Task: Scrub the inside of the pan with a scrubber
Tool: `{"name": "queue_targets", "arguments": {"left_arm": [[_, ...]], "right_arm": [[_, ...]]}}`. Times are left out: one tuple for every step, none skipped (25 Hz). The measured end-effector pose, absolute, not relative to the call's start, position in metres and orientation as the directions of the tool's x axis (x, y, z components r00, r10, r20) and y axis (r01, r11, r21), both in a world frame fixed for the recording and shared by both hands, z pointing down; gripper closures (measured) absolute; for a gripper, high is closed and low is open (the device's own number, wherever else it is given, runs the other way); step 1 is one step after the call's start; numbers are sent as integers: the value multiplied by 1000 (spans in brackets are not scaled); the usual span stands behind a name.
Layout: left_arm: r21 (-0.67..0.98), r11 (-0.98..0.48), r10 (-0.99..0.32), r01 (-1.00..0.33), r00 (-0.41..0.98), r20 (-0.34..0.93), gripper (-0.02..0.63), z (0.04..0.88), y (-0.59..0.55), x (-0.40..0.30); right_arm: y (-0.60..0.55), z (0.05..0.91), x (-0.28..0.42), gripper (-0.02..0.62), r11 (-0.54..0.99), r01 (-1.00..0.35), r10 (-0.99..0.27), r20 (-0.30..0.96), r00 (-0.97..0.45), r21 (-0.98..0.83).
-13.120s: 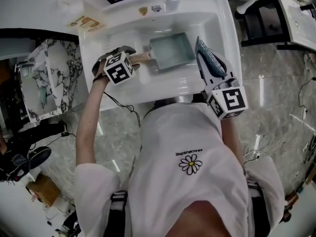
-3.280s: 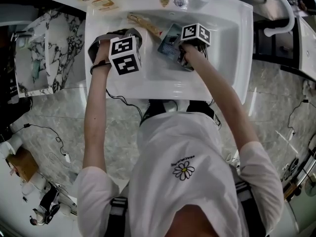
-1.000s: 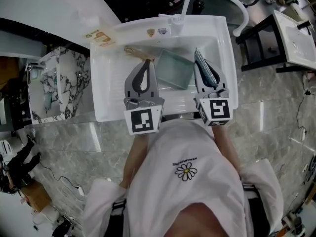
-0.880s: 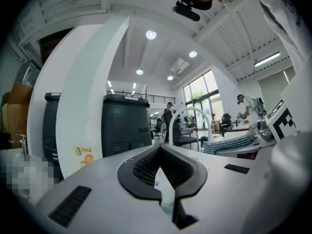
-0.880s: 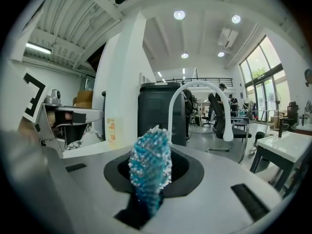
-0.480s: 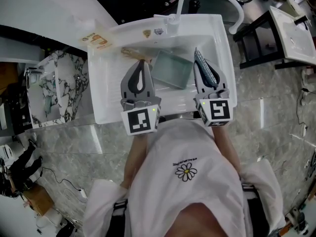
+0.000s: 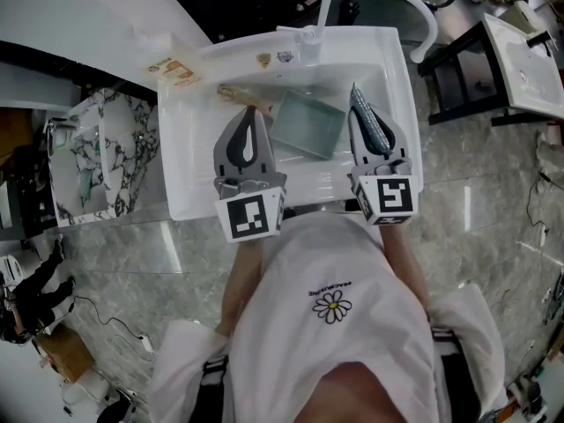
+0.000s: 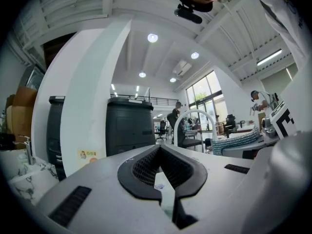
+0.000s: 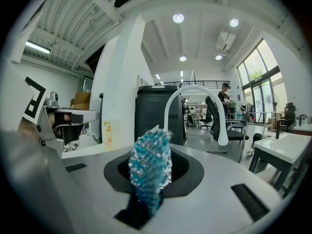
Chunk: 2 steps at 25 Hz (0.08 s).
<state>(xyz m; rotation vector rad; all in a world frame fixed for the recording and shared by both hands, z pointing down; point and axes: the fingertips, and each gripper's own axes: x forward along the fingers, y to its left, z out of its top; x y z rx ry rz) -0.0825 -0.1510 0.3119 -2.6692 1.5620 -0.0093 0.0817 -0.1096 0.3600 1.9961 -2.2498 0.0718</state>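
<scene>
1. Sink (image 7: 176,161) rims bound the working space. Its near rim lies under both claws, and its far rim carries a curved faucet (image 9: 192,88).
2. Pan (image 7: 306,126), a rectangular teal one, lies aslant in the middle of the basin. Neither claw touches it. Its wooden handle (image 7: 231,93) points to the far left corner. Bare basin floor shows left of the pan and on its near side.
3. Left claw (image 7: 250,111) has its jaws together with nothing between them. It hangs over the basin left of the pan.
4. Right claw (image 9: 151,167) is clamped on the blue-green scrubber (image 9: 148,169), which juts past the tips. It hangs to the right of the pan, near the right wall of the sink.
5. About three seconds ago both claws were down in the basin, the right one at the pan. Both are now drawn back to the near rim. The pan now lies clear between them. Over the last second almost nothing has shifted.
6. White tabletop surrounds the sink, with a printed sticker (image 7: 176,70) at its far left corner. Grey marbled floor (image 7: 493,192) spreads around it, in a bright hall with ceiling lights.
</scene>
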Motion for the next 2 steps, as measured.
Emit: {"name": "queue_targets", "arguments": {"left_arm": [[-45, -488, -872, -872, 489, -21, 592, 312, -151, -82], [-45, -487, -872, -872, 488, -23, 593, 311, -151, -82]], "right_arm": [[-110, 360, 82, 532, 123, -991, -985, 129, -115, 52], [-110, 359, 82, 532, 123, -991, -985, 128, -115, 52]]}}
